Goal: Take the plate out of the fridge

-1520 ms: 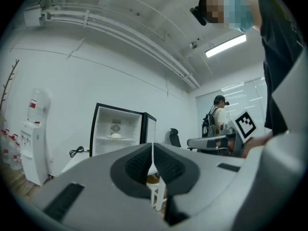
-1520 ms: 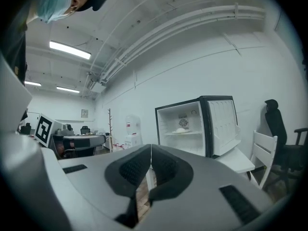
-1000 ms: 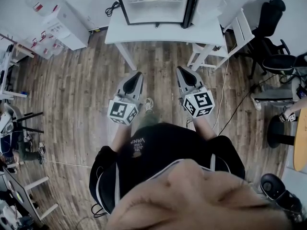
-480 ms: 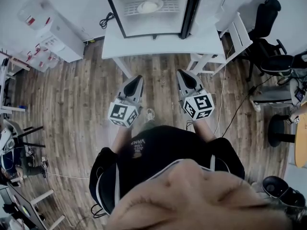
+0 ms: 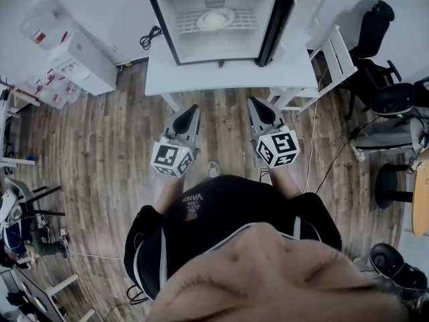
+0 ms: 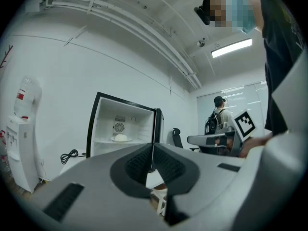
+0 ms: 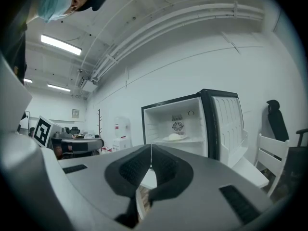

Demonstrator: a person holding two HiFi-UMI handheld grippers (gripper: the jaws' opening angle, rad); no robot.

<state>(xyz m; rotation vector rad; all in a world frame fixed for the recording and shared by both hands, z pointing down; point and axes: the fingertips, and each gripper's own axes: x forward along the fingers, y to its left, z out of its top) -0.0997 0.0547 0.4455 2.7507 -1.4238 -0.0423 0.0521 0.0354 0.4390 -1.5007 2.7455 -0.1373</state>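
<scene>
In the head view, a small black-framed fridge with a white inside [image 5: 271,20] stands at the far edge of a white desk [image 5: 228,80], its door [image 5: 303,11] swung open to the right. The white round plate with a pale mound on it [image 5: 216,20] sits on the wire shelf inside the fridge. My left gripper [image 5: 192,111] and right gripper [image 5: 255,106] hang side by side over the wood-plank floor [image 5: 100,146], just short of the desk's near edge, both pointing at the fridge and well apart from the plate.

In the left gripper view, my grey jaws are pressed together with nothing between them [image 6: 152,157]. Beyond them is the open fridge [image 6: 94,124], with the plate [image 6: 120,137] on its shelf.

In the right gripper view, these jaws are also pressed together and empty [image 7: 151,159]. The fridge [image 7: 206,124] stands ahead, door open at the right, and the plate [image 7: 175,137] rests on the shelf below the round fan grille [image 7: 178,126].
</scene>
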